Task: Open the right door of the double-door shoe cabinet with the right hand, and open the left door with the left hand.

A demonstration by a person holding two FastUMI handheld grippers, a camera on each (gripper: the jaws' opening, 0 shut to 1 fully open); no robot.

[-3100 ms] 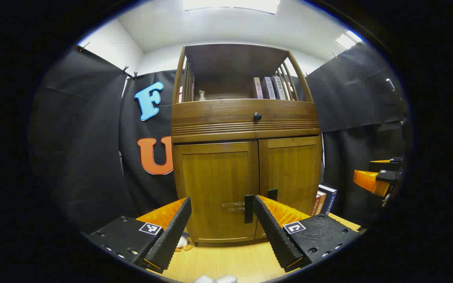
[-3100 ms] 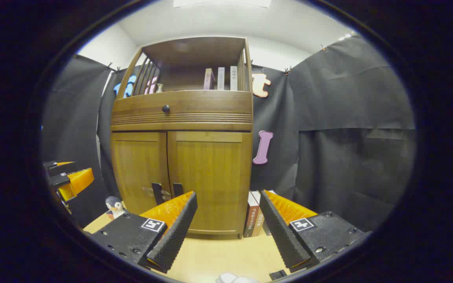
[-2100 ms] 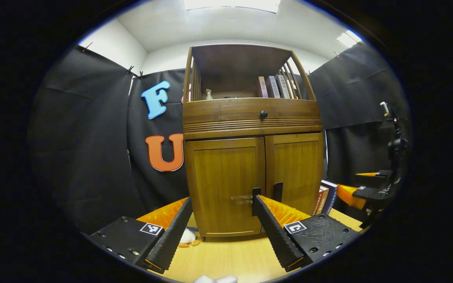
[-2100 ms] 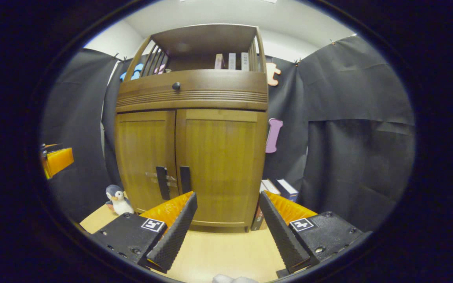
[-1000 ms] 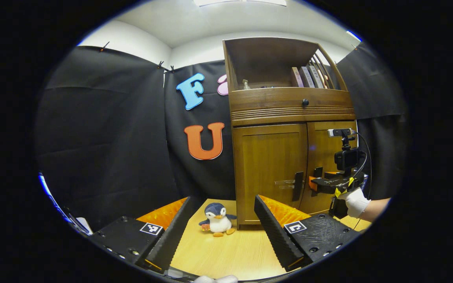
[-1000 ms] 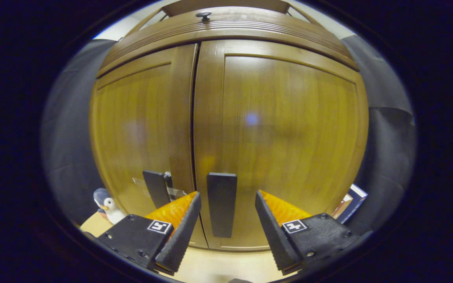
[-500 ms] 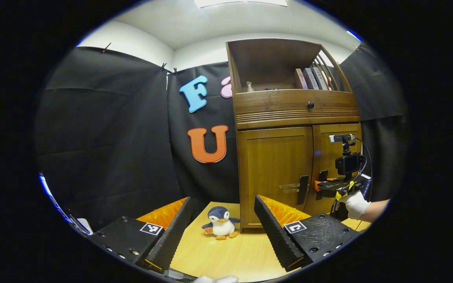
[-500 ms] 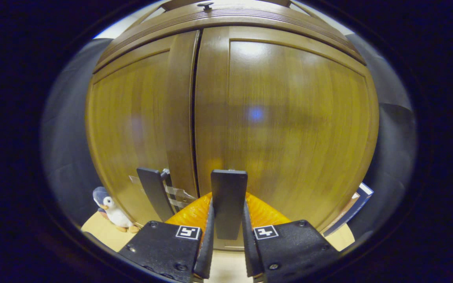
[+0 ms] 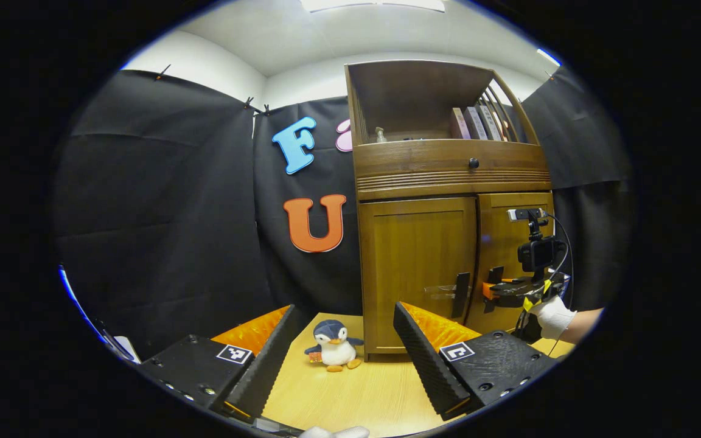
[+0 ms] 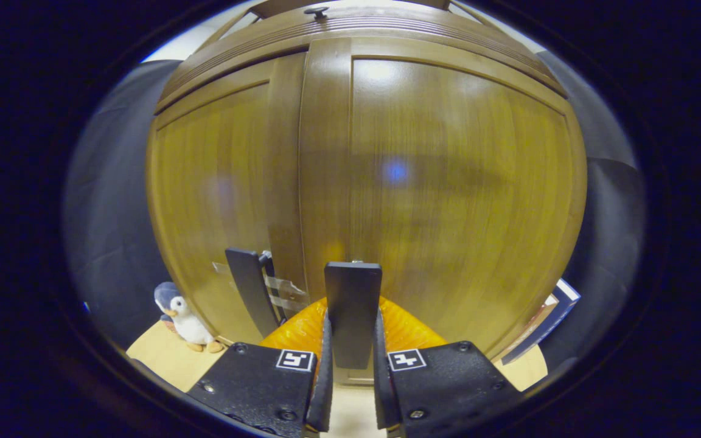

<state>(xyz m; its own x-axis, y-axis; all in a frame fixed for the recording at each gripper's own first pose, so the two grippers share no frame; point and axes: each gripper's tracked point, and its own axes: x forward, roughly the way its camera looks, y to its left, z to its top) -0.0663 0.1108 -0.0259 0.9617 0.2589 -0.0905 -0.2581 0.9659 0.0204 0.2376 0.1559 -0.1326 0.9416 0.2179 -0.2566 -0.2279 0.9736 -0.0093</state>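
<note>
The brown wooden shoe cabinet (image 9: 448,182) stands on the table, with two doors below a drawer. In the right gripper view, my right gripper (image 10: 351,365) is shut on the black handle of the right door (image 10: 352,310). That right door (image 10: 460,182) stands slightly out from the left door (image 10: 216,194), whose black handle (image 10: 252,298) is free. In the left gripper view, my left gripper (image 9: 344,359) hangs open over the table, well short of the left door (image 9: 417,267) and its handle (image 9: 461,294). The right gripper (image 9: 491,291), held by a gloved hand (image 9: 551,316), shows at the right door there.
A small plush penguin (image 9: 332,347) sits on the light wooden table (image 9: 350,395) by the cabinet's left front corner. Books lean at the cabinet's right side (image 10: 545,316). Black cloth walls surround the booth. Books and a small bottle stand on the open top shelf (image 9: 472,121).
My right gripper closed in on the right door's handle, shut on it and has pulled the door's edge slightly outward. My left gripper stayed open and swung left, away from the cabinet.
</note>
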